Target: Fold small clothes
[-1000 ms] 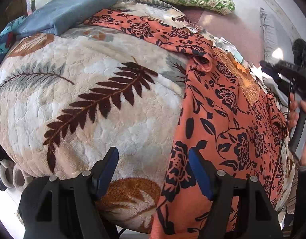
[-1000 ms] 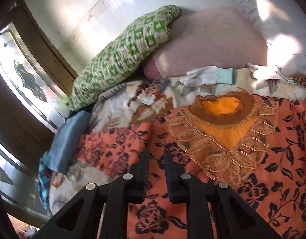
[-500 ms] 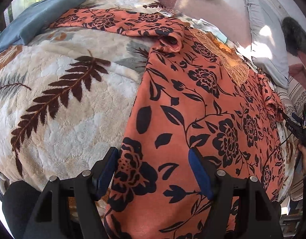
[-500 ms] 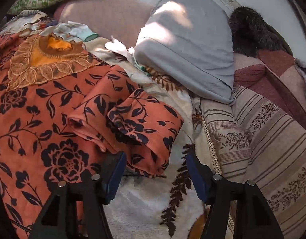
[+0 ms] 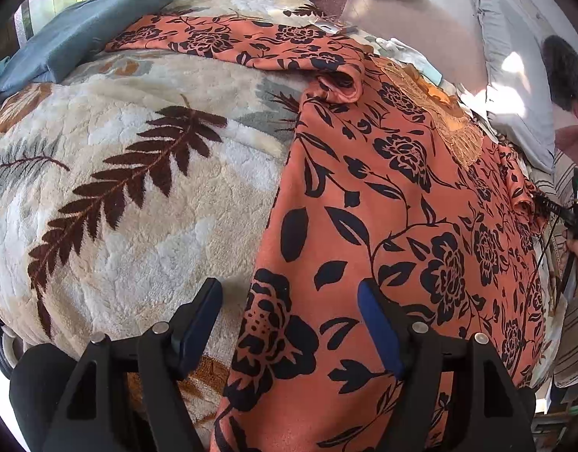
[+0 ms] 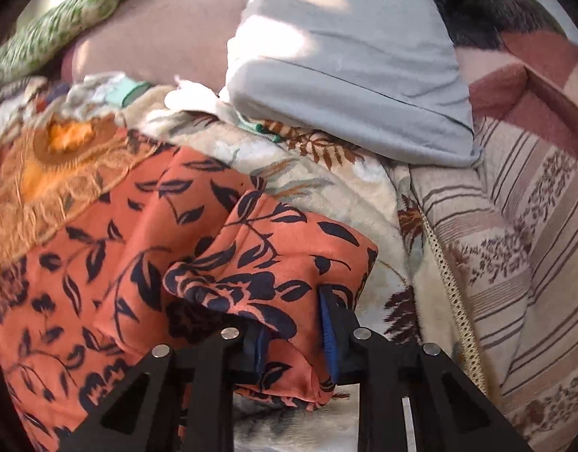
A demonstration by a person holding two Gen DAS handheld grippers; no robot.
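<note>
Orange floral garment [image 5: 383,226]: it lies spread face-up on the leaf-patterned blanket [image 5: 130,188], its embroidered neckline [image 5: 454,128] toward the pillows and its far sleeve [image 5: 232,41] stretched flat toward the folded blue cloth [image 5: 74,34]. No body fold is visible, so I judge the task barely begun: both sleeves and the whole length remain to be turned in.

Left gripper [image 5: 289,324]: I hold it with jaws standing wide and opening slightly, straddling the garment's near side edge; nothing is pinched, one pad [image 5: 198,320] over bare blanket and the other over cloth.

Right gripper [image 6: 294,329]: its jaws are closing on the bunched near sleeve [image 6: 274,260], with cloth between the blue pads [image 6: 328,324]; the frame is motion-blurred, so the pads appear to press the fabric, though I cannot be sure the grip is firm. This sleeve lies beside the grey pillow [image 6: 357,75] and the striped cover [image 6: 515,245].
</note>
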